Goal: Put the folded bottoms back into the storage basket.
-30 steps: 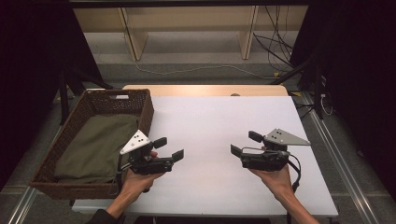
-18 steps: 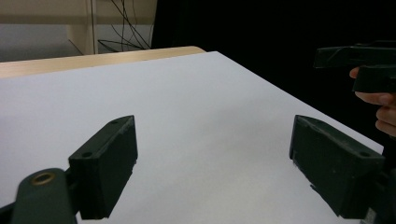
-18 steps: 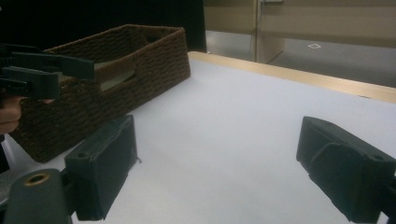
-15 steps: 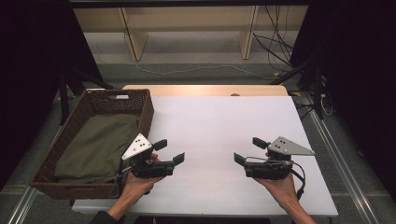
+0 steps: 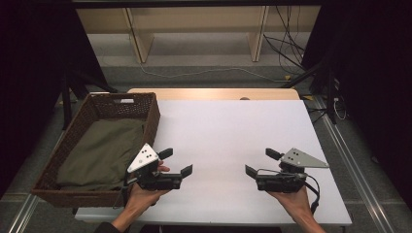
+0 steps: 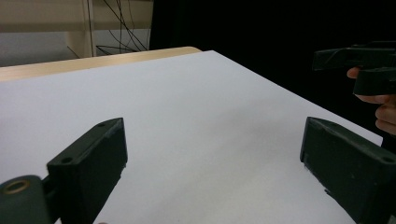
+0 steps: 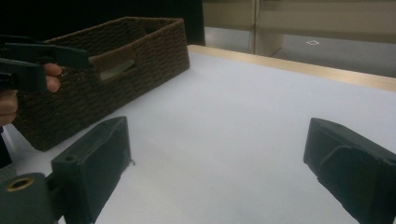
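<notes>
- Left gripper [image 5: 176,162]: held low over the near part of the white tabletop [image 5: 228,136], pointing across toward the other gripper. Jaws wide, having just been opening; nothing between them but bare tabletop.
- Right gripper [image 5: 262,162]: also low over the near part, facing the left gripper, well apart from it. Jaws wide, just been opening too, nothing between them.
- Woven basket [image 5: 151,114]: just beside the left gripper, on its outer side, at the tabletop's edge; across the tabletop from the right gripper.
- Olive cloth [image 5: 104,153]: folded flat inside the basket, near the left gripper, touched by neither.
</notes>
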{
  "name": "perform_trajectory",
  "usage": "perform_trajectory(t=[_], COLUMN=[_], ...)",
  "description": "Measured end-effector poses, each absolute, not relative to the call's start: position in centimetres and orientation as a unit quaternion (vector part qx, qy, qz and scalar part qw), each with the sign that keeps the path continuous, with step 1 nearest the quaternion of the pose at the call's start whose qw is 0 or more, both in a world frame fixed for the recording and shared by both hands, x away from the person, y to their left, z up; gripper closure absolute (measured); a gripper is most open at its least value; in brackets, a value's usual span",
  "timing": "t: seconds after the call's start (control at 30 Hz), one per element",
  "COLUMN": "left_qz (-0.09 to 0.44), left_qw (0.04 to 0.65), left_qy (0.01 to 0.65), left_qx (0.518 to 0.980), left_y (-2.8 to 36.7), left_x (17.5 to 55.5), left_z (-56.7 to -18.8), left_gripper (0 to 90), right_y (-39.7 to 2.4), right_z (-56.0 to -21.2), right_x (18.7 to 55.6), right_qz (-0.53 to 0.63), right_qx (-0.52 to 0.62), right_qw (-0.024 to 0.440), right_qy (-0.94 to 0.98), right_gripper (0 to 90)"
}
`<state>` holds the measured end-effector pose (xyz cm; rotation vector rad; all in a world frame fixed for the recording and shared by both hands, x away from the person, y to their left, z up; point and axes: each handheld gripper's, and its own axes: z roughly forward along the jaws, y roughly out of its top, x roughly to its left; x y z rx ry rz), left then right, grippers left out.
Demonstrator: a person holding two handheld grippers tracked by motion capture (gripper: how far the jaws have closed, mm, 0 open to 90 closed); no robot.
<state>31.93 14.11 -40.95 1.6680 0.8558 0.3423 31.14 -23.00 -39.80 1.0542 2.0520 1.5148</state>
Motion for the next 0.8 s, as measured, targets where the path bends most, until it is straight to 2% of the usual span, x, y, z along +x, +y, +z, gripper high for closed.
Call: perform_trajectory(t=[0.8], left_qz=[0.159], left_qw=[0.587], left_qy=[0.364], left_qx=[0.706], left_y=[14.11], left_x=[31.70], left_z=[-41.09], left_gripper=[6.7], right_y=[-23.33], right_z=[-39.68], right_x=[31.20], right_qz=[0.549], right_qx=[0.380], right_qw=[0.191], right_qy=[0.720], right_gripper=[8.2])
